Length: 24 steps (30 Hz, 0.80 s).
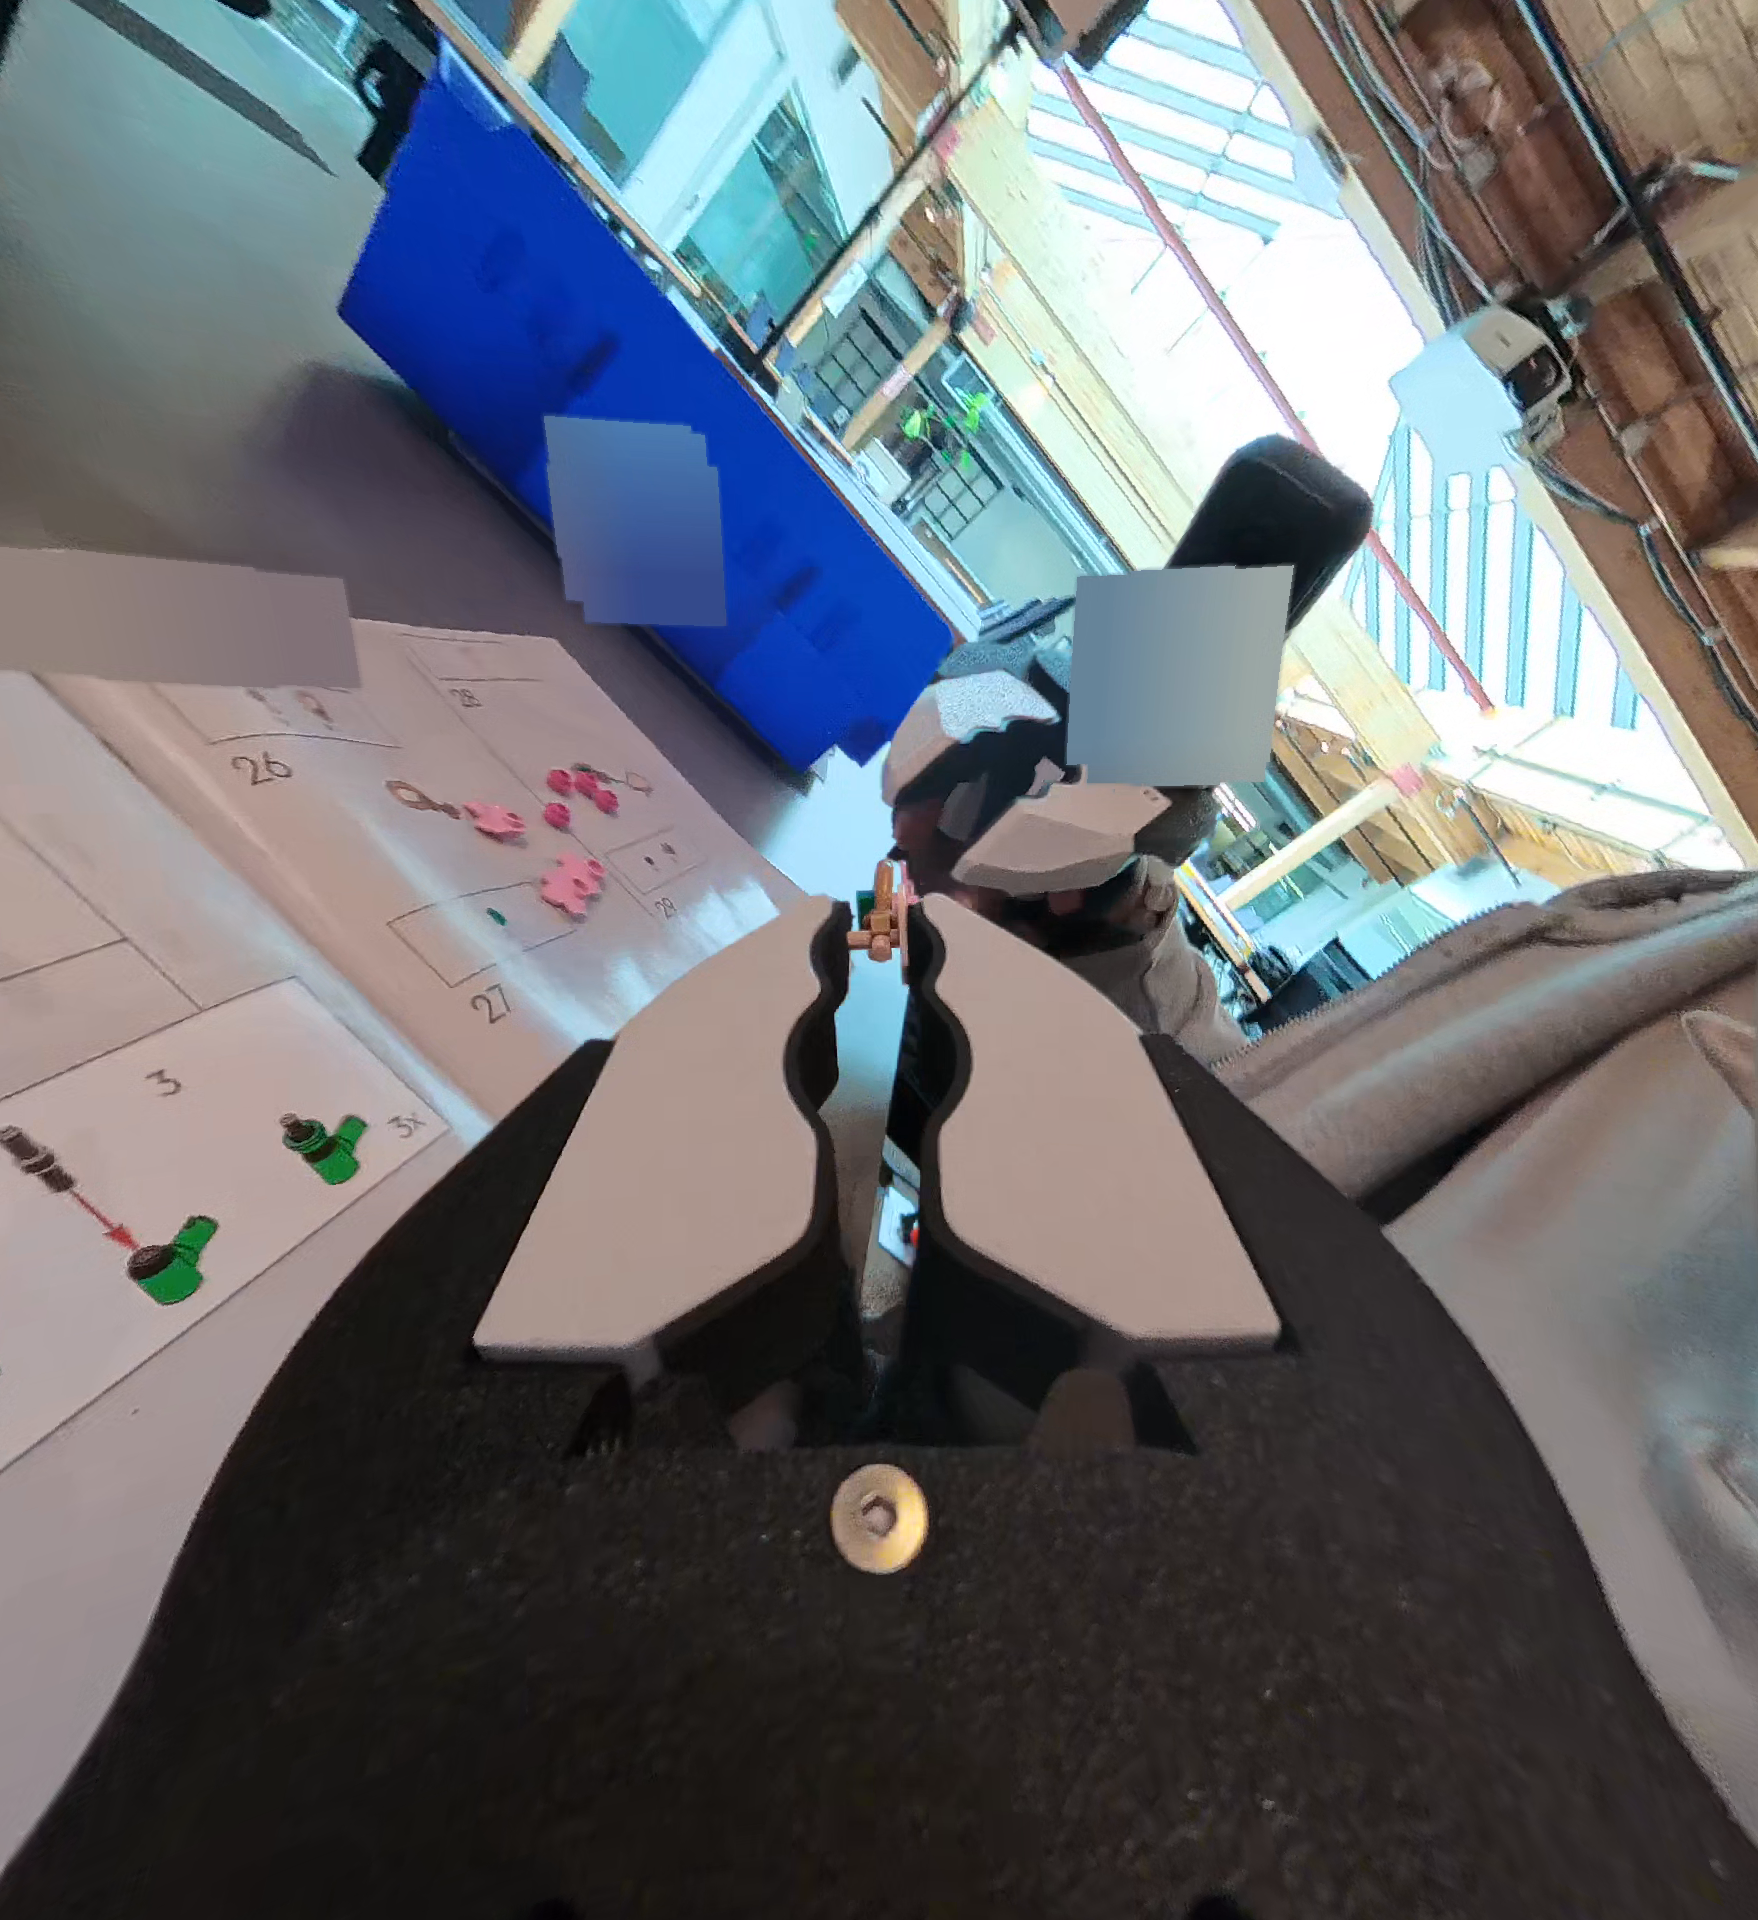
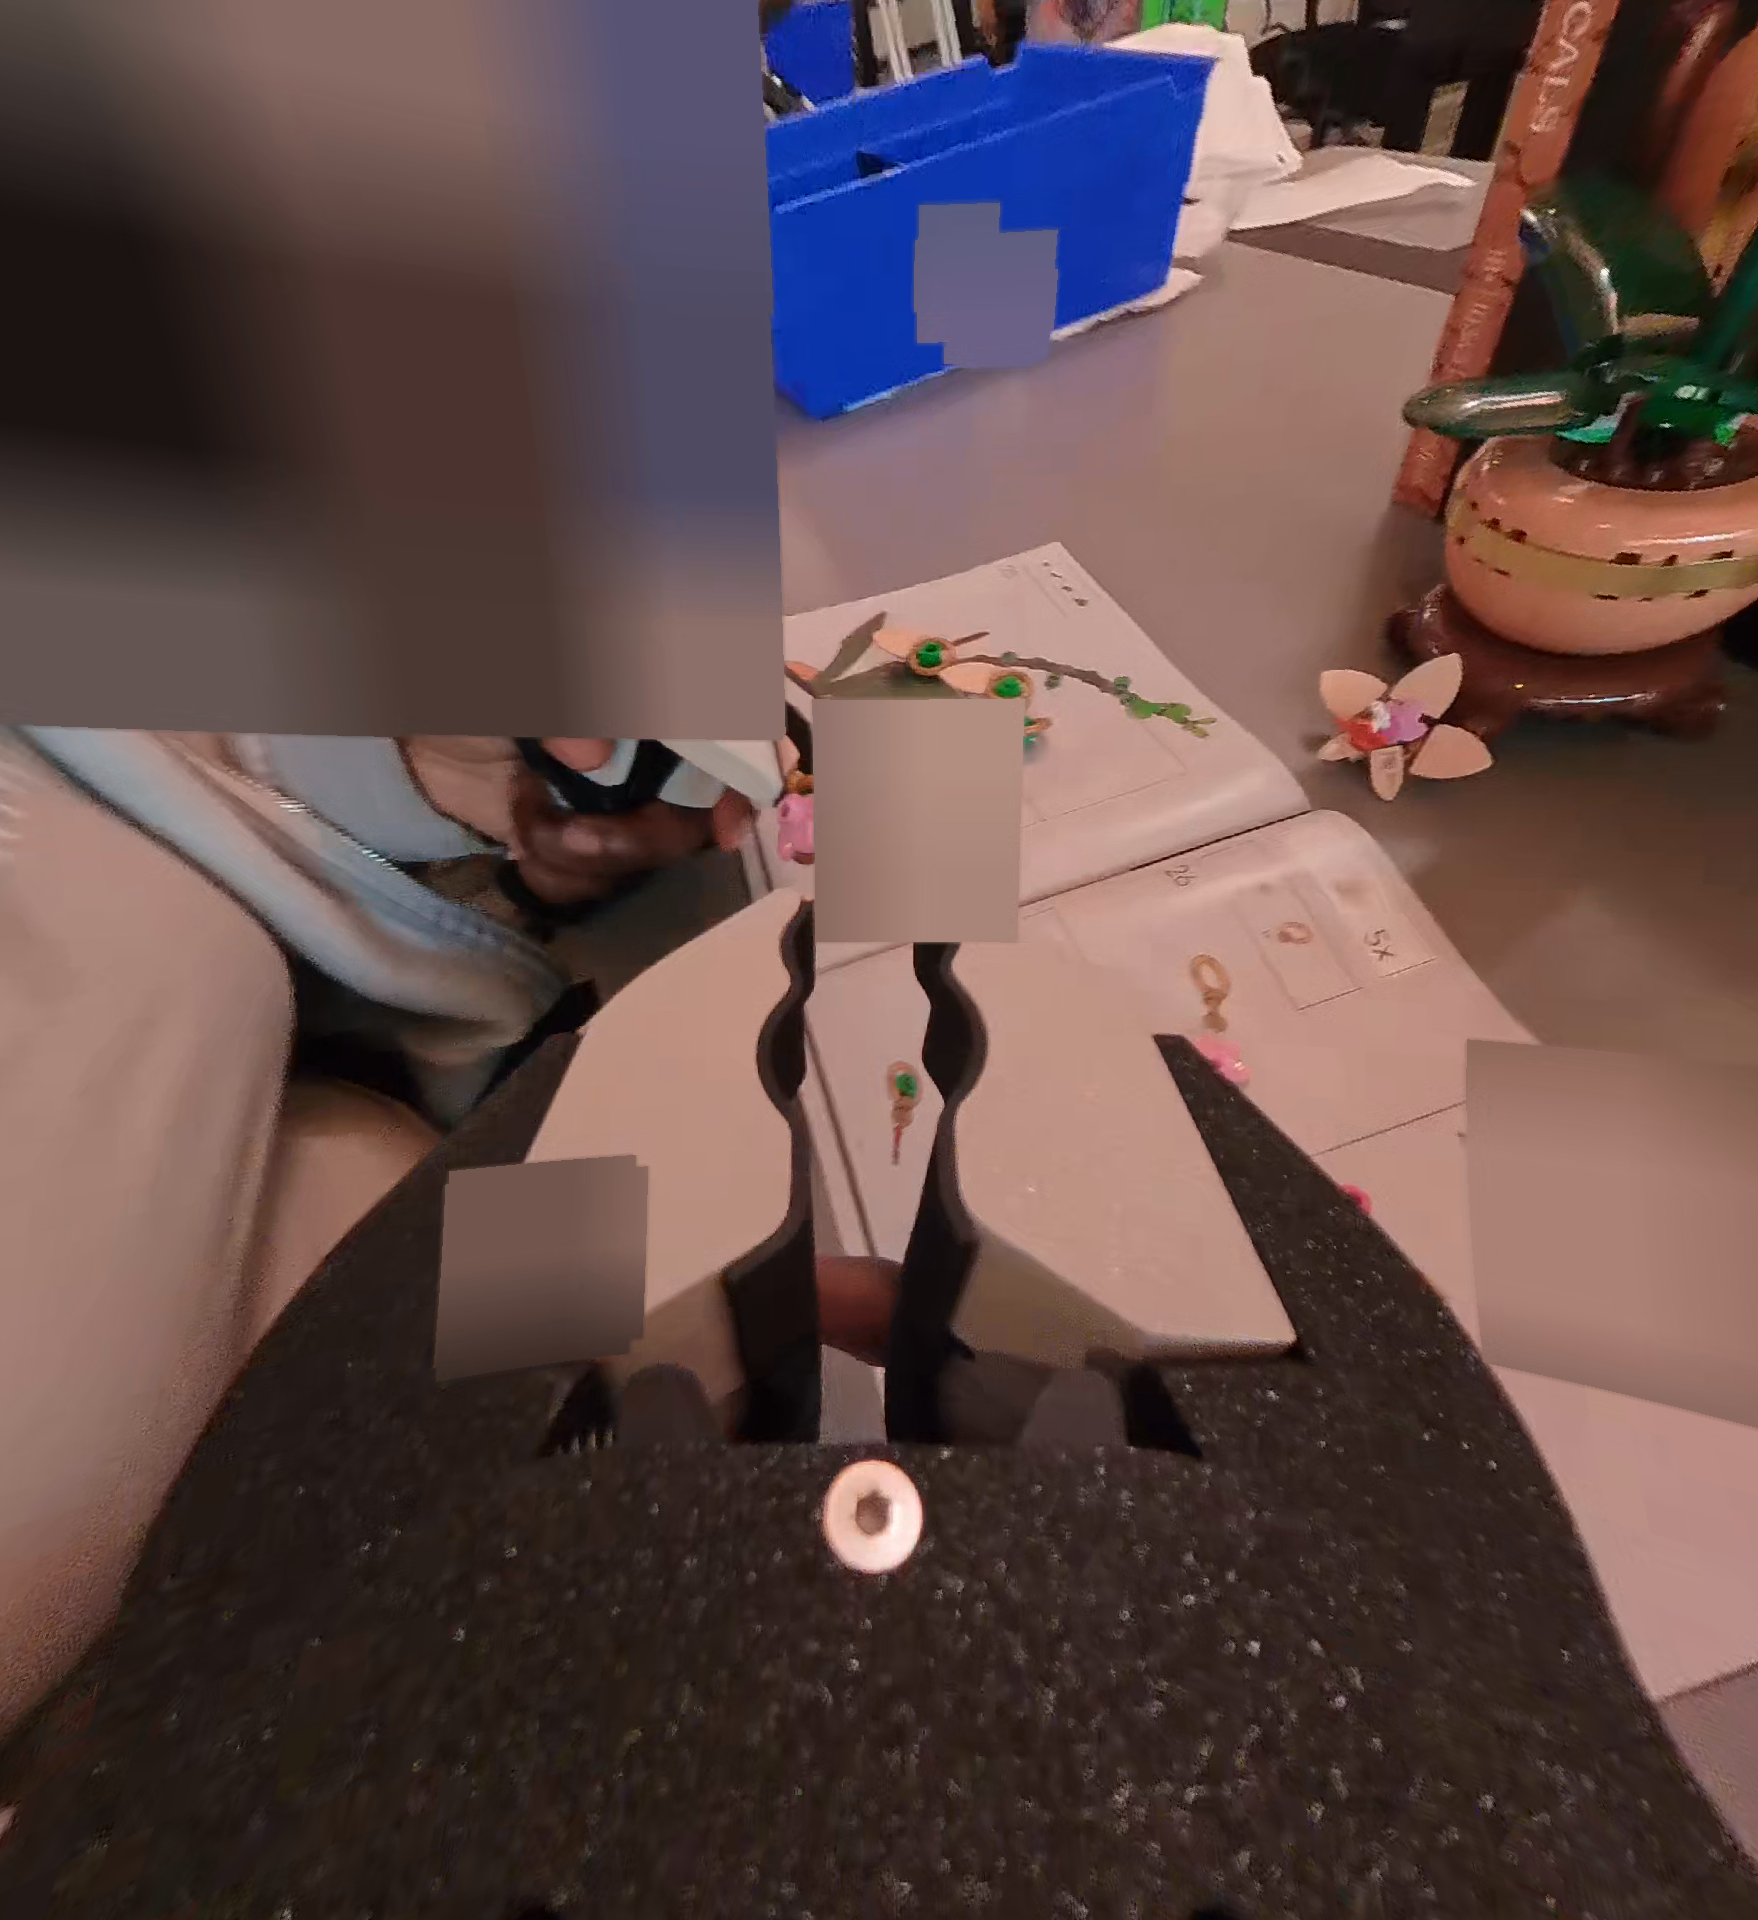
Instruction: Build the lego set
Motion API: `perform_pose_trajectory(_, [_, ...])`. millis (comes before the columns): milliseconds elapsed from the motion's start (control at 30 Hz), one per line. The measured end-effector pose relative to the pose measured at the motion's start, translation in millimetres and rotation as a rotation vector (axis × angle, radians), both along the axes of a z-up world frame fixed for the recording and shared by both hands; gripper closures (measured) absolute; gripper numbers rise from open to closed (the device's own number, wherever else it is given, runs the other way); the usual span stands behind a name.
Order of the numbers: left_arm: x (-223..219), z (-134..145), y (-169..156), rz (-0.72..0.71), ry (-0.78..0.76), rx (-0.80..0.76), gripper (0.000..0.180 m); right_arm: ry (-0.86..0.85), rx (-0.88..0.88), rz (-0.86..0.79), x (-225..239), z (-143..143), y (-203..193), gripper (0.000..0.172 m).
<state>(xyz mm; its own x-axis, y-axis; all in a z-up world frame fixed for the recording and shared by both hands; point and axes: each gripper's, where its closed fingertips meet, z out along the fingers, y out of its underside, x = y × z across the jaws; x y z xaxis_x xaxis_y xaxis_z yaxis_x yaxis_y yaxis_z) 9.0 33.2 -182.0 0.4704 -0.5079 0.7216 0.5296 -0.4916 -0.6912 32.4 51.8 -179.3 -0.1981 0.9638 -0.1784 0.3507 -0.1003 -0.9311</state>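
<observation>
My left gripper (image 1: 883, 920) is shut on a small tan brick piece (image 1: 885, 914) that carries a pink part and a green part, held up in the air. It also shows in the right wrist view (image 2: 594, 779), with the pink part (image 2: 795, 821) at its tip. My right gripper (image 2: 859, 940) is open with nothing between its fingers; a patch covers part of its tips. In the left wrist view, the right gripper (image 1: 1010, 790) stands just beyond the held piece. An open instruction booklet (image 2: 1114, 1039) lies under both grippers.
Pink flower pieces (image 1: 571, 881) and small dark pink studs (image 1: 584, 784) lie on the booklet (image 1: 335, 831). A tan ring piece (image 2: 1207, 982) and a tan piece with a green stud (image 2: 903, 1086) lie there too. A blue bin (image 2: 979, 208), a brick potted plant (image 2: 1623, 540) and a cream-petalled flower (image 2: 1394, 727) stand beyond.
</observation>
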Motion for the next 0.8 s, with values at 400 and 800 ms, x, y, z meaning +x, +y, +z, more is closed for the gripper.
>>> perform_pose_trajectory(400, [21, -7, -1, -0.025, 0.015, -0.069, 0.170, 0.041, 0.289, -0.036, 62, -4, -30, 0.154])
perform_pose_trajectory(800, [45, -25, 4, -0.045, 0.062, -0.199, 0.171, 0.054, 0.524, -0.122, 43, -19, -23, 0.148])
